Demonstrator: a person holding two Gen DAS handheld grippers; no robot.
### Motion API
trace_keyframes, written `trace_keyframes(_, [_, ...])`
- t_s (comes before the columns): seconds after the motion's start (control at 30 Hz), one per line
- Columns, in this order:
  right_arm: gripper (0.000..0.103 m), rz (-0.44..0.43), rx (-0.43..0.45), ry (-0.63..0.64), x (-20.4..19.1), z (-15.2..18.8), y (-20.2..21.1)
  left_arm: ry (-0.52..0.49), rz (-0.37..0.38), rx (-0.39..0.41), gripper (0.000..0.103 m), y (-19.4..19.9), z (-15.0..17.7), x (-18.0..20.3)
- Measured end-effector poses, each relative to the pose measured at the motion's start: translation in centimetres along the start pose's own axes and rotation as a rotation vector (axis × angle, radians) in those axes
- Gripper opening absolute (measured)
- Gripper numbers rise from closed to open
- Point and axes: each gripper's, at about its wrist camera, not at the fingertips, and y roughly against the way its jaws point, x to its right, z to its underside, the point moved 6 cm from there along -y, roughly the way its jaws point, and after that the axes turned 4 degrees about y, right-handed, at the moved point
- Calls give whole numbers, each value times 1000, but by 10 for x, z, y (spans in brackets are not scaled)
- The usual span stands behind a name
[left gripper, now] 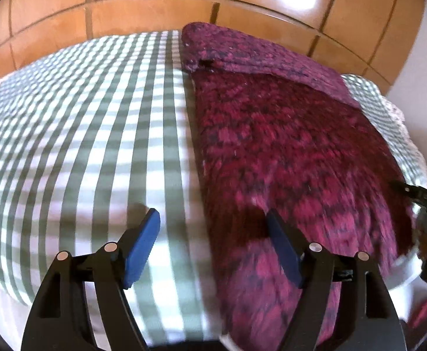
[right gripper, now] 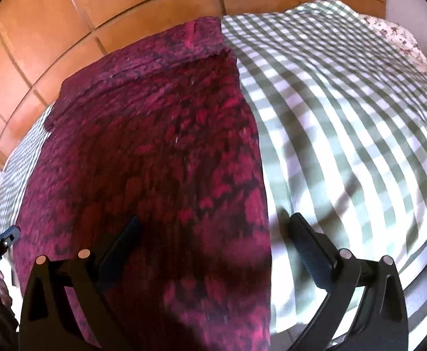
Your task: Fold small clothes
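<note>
Left gripper [left gripper: 213, 222] and right gripper [right gripper: 213, 225] both hang wide open, holding nothing, each straddling one long side edge of the magenta patterned garment [left gripper: 286, 146] spread on the checked cloth [left gripper: 82, 131]; far end already folded, main folds remain

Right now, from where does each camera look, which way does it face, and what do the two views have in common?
Left wrist view: sits on the left gripper, facing down over the garment's left edge on the checked cloth; its blue fingers stand apart; the right gripper shows at the right edge.
Right wrist view: sits on the right gripper, facing down over the garment's right edge; jaws apart; the left gripper and a hand show lower left.
Shared: garment, checked cloth, tiled floor.
</note>
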Motion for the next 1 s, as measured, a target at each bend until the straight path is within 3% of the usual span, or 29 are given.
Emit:
trace_keyframes(0.23, [99, -94, -151, -29, 6, 43, 8, -53, 177, -122, 73, 19, 36, 7])
trace_keyframes(0.3, [88, -128, -195, -63, 8, 57, 8, -65, 226, -159, 70, 18, 44, 14])
trace_keyframes(0.37, [69, -161, -212, -81, 7, 64, 9, -81, 258, -202, 65, 15, 50, 22])
trace_keyframes(0.47, [52, -186, -221, -53, -2, 66, 11, -119, 272, -237, 45, 9, 55, 33])
trace_keyframes(0.53, [38, -201, -222, -24, -10, 63, 16, -135, 265, -236, 20, 10, 55, 37])
trace_keyframes(0.57, [33, -207, -220, -11, -15, 61, 18, -122, 283, -225, 19, 13, 51, 37])
trace_keyframes(0.73, [28, -313, -127, -1, -36, 32, 44, -7, 443, -141, 16, 39, 22, 32])
trace_keyframes(0.83, [28, -411, -36, -57, -45, 4, 60, 68, 525, -95, 16, 47, 0, 32])
trace_keyframes(1.0, [28, -471, 70, -158, -38, -46, 59, 144, 612, -31, 15, 43, -39, 37])
